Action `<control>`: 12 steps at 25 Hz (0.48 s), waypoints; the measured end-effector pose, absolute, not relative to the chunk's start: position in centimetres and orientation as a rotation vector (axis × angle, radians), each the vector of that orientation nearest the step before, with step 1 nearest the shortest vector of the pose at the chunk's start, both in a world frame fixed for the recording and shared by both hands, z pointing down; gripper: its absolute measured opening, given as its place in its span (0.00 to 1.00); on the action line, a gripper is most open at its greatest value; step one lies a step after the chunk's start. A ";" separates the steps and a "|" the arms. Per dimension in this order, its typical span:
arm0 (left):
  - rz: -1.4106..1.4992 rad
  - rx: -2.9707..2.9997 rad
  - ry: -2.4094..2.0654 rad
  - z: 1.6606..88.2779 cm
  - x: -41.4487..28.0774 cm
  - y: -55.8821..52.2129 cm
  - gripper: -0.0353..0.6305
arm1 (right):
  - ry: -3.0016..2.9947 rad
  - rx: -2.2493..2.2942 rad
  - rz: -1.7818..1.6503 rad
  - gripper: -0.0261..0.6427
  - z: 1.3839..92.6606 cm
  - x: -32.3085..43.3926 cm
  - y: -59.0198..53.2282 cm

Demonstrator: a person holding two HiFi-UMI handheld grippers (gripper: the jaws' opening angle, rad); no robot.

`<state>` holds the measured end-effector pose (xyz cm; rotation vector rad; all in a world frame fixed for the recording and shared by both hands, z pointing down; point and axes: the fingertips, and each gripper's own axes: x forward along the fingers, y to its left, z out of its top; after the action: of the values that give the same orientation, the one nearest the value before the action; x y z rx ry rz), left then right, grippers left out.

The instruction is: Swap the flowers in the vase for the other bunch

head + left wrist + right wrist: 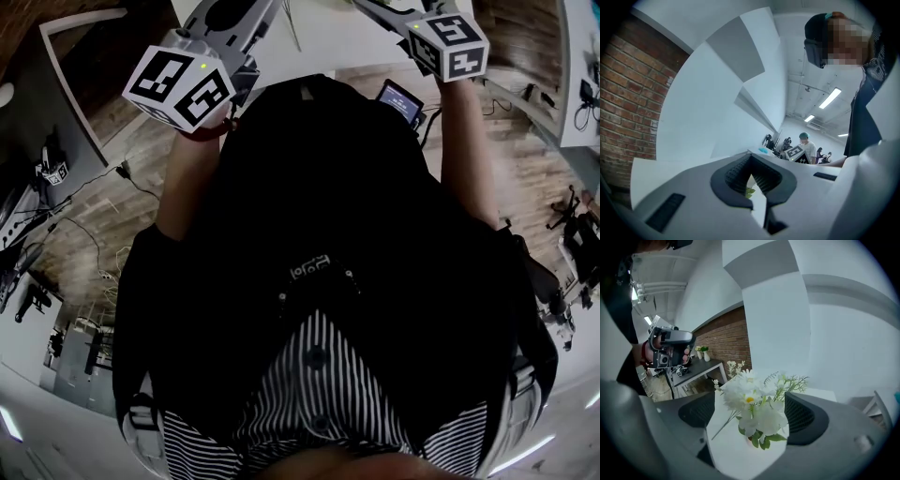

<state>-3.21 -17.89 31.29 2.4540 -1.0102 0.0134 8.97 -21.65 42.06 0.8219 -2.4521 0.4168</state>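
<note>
A bunch of white daisies with green sprigs (757, 401) stands upright on the white table (740, 458) in the right gripper view. A hint of a pinkish vase rim shows under its leaves. My right gripper (751, 416) is open, a pad on each side of the bunch and neither pressing on it. A thin stem with small white blooms (733, 369) slants beside it. My left gripper (751, 180) has its jaws close together with a narrow gap, in which a green leaf (749, 191) shows; I cannot tell if anything is pinched. The head view shows only both marker cubes (178, 80) (450, 42).
A brick wall (726, 336) and a dark side table with small vases (701, 352) lie behind on the left of the right gripper view. White wall panels (722, 93) fill the left gripper view. Cables and a small screen (398, 101) are on the wooden floor.
</note>
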 end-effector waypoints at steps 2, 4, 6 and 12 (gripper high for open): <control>0.013 2.439 -1.035 31.5 -4.0 -17.9 0.06 | -2.462 0.865 0.438 0.72 42.3 10.0 -22.0; 0.010 2.423 -1.054 31.6 -5.5 -17.8 0.06 | -2.490 0.952 0.537 0.72 42.5 11.0 -22.5; 0.008 2.408 -1.066 31.9 -6.5 -17.7 0.06 | -2.493 1.002 0.641 0.74 43.6 12.1 -22.6; 0.021 2.395 -1.063 32.7 -6.8 -17.2 0.06 | -2.435 0.956 0.818 0.77 49.7 11.5 -21.3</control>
<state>-6.84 -17.19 32.70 2.3955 -1.0625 0.0214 11.47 -21.26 49.67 0.9562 -2.4353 0.8179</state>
